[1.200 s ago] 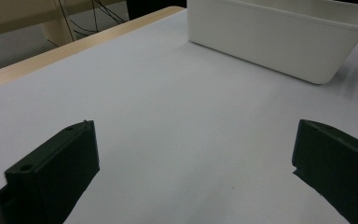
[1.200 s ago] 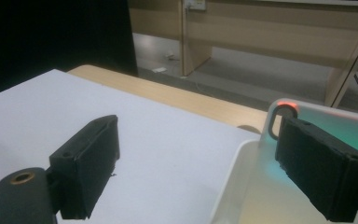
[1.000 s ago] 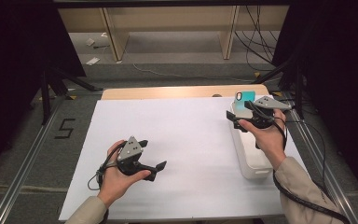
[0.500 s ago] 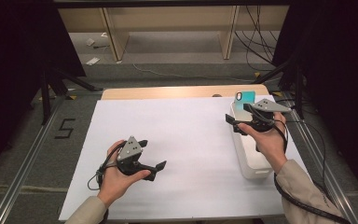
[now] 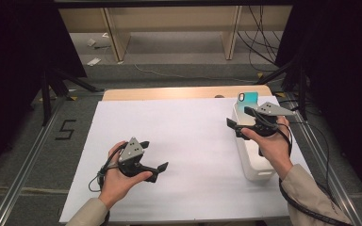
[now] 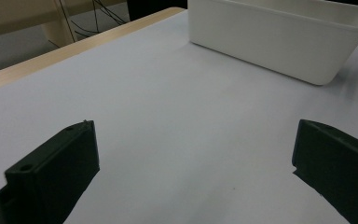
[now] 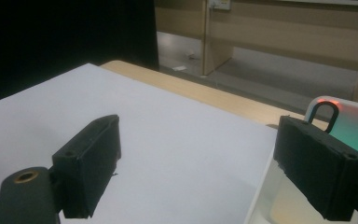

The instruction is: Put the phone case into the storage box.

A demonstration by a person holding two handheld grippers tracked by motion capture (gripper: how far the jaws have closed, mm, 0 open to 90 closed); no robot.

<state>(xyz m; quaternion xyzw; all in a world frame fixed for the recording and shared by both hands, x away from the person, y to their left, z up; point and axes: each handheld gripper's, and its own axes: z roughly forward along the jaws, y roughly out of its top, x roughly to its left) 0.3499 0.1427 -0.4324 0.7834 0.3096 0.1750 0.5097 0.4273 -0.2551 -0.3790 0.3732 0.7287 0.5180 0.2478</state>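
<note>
A teal phone (image 5: 248,99) stands upright in the far end of a white bin (image 5: 256,165) at the right of the white table sheet (image 5: 188,136). My right gripper (image 5: 238,117) hovers over the bin's left rim, just in front of the phone, open with nothing between its jaws. In the right gripper view the gripper (image 7: 196,154) points past the phone (image 7: 356,128), which rises behind the right jaw. My left gripper (image 5: 153,155) rests low over the sheet at the near left, open and empty. In the left gripper view the gripper (image 6: 196,158) faces the bin (image 6: 279,42).
A bare wooden strip (image 5: 179,92) edges the table's far side. Metal rails (image 5: 23,169) run along both sides, and cables (image 5: 323,155) trail at the right. Beyond the table stand wooden shelf legs (image 5: 115,40) on a grey floor.
The right gripper has sunk very slightly over the bin's rim. The left gripper has stayed still. Both stay open.
</note>
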